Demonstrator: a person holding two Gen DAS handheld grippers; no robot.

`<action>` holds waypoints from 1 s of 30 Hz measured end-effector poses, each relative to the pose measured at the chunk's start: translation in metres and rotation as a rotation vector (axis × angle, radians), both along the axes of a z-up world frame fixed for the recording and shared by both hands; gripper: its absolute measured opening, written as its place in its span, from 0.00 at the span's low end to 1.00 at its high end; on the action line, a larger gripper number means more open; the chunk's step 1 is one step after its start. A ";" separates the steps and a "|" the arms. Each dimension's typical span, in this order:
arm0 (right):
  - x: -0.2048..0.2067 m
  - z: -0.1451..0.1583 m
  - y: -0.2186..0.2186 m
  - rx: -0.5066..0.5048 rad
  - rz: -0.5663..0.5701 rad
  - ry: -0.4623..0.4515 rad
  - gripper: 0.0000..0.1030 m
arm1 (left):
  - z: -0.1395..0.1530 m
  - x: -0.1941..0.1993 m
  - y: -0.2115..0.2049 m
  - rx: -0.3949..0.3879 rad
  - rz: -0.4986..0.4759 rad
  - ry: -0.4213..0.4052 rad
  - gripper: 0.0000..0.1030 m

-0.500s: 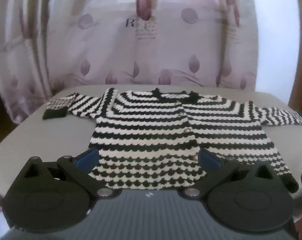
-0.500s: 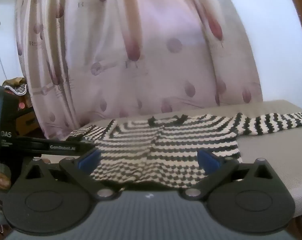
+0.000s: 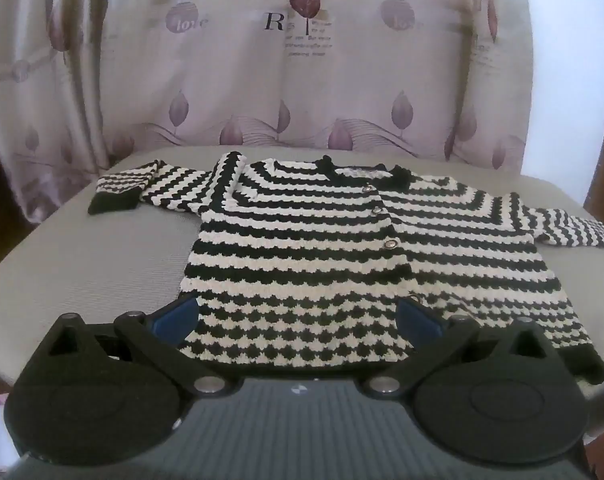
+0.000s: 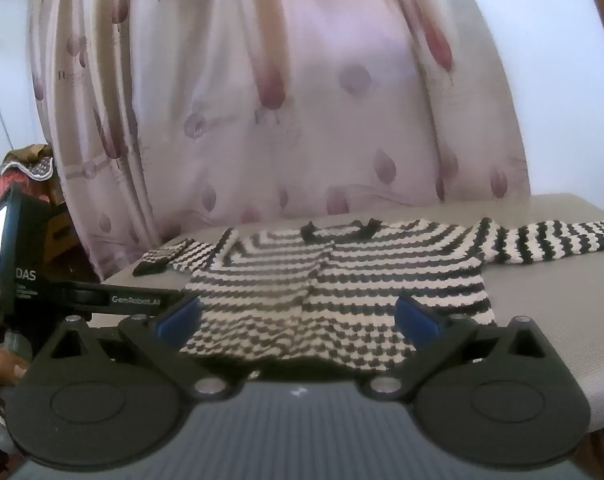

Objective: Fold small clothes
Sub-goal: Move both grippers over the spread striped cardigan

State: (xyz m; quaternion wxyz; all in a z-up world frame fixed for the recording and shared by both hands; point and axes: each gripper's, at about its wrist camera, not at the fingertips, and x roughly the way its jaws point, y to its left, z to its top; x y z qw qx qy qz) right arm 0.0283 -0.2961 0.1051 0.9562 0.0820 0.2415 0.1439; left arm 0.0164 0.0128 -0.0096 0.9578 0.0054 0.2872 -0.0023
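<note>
Lying flat, striped cardigan (image 3: 322,256) on table (image 3: 81,264)

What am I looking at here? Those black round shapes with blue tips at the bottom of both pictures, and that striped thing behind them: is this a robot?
No robot arm: a person holds a pair of hand-held tongs in each hand, each with a camera looking forward along its two fingers. One picture comes from the left tongs, the other from the right tongs. The black discs are their hinges; the blue tips are the gripping pads. In the right view, the left tool's body shows at the left edge. Both tongs stand wide open and hold nothing. A black-and-white striped cardigan lies spread flat on a grey surface, sleeves out sideways, before a flowered curtain. It is waiting to be folded.
</note>
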 end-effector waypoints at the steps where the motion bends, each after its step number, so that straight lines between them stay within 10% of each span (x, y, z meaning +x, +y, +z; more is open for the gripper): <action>1: 0.001 0.000 0.001 -0.001 0.003 0.005 1.00 | 0.000 0.001 0.001 -0.003 0.000 0.002 1.00; 30: 0.026 0.006 0.023 -0.029 0.039 0.042 1.00 | -0.002 0.025 0.015 0.002 0.004 -0.012 1.00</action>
